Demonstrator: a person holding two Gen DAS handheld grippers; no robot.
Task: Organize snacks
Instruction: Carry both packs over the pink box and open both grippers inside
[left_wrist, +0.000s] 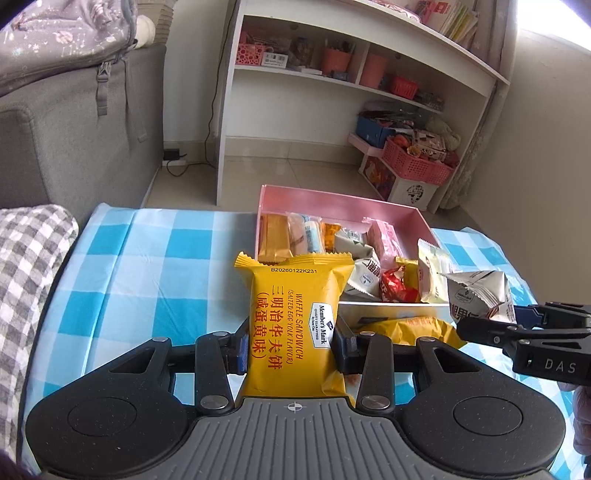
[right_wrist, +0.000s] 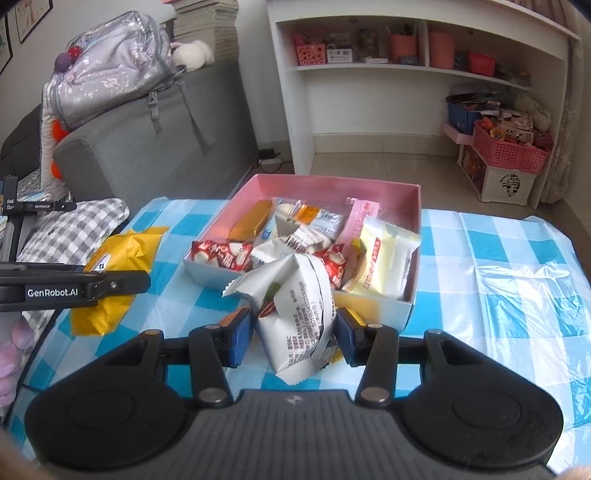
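While gripped, waffle sandwich packet points boxward

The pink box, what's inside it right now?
The pink box holds loose wrapped snacks: a gold bar, a red-and-white pack, a cream pack, a pink pack. Anything beneath them is hidden.

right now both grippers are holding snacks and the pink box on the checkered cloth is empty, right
Not quite: the pink box is not empty. The right wrist view shows it holding many wrapped snacks. The rest stands: the left gripper holds a yellow waffle pack, the right gripper a silver packet.
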